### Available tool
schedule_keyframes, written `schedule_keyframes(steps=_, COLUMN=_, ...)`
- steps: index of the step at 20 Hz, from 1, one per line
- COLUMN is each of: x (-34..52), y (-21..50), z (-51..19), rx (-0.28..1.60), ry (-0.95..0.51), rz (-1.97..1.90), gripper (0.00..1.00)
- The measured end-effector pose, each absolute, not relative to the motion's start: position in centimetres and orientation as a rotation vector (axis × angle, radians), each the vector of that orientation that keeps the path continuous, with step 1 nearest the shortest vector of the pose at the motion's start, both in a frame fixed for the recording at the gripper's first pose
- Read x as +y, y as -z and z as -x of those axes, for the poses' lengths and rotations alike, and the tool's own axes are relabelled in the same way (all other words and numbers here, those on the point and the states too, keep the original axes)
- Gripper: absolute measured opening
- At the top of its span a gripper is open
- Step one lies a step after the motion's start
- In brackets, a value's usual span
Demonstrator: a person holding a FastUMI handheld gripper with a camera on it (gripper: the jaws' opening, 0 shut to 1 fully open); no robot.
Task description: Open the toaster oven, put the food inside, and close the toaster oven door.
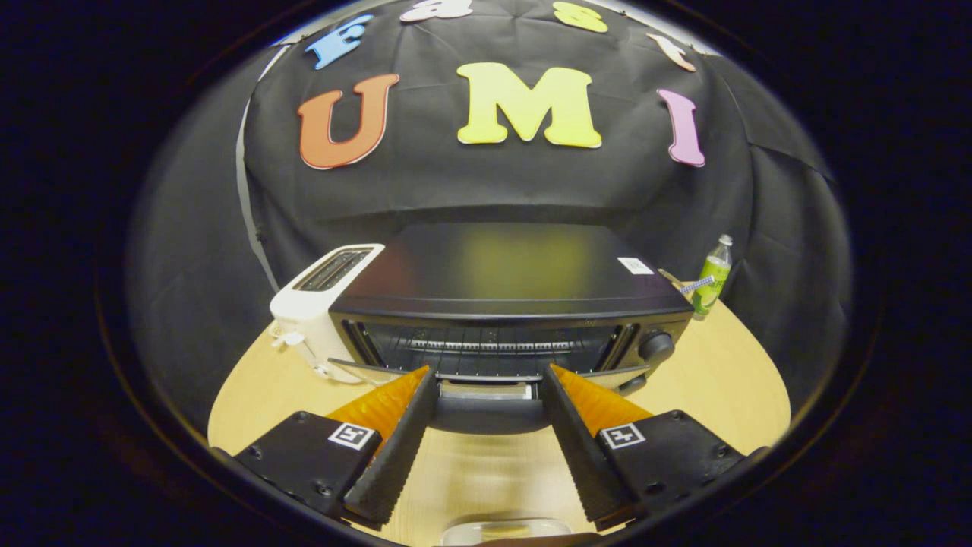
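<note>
A black toaster oven [501, 270] stands on the wooden table [729, 380] ahead of me. Its door [486, 414] hangs down and forward, so the wire rack [486, 346] inside shows. My gripper [490, 372] is open, its fingers spread wide. The fingertips [421, 374] sit at the door's front edge, with the door handle [486, 377] between them and neither pad pressing on it. A clear container with food [505, 529] lies on the table close under the fingers, partly cut off.
A white slot toaster [319, 308] stands against the oven's left side. A green bottle [711, 277] stands at the back right of the table. A round knob [657, 346] sits on the oven's right front. Black cloth walls the booth behind.
</note>
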State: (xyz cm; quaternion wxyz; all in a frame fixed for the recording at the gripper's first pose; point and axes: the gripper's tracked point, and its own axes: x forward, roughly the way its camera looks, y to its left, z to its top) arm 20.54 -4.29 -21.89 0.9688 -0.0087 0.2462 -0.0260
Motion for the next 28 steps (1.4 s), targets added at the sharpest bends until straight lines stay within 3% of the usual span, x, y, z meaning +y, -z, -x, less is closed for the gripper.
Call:
schedule_keyframes(steps=8, x=-4.4, y=27.3, z=-15.2, rx=0.507, ry=0.079, rz=0.039, gripper=0.95)
schedule_keyframes(steps=16, x=-4.6, y=34.7, z=-12.9, rx=0.637, ry=0.079, rz=-0.002, gripper=0.94)
schedule_keyframes(steps=28, x=-4.7, y=33.5, z=-9.6, rx=0.558, ry=0.013, rz=-0.042, gripper=0.89)
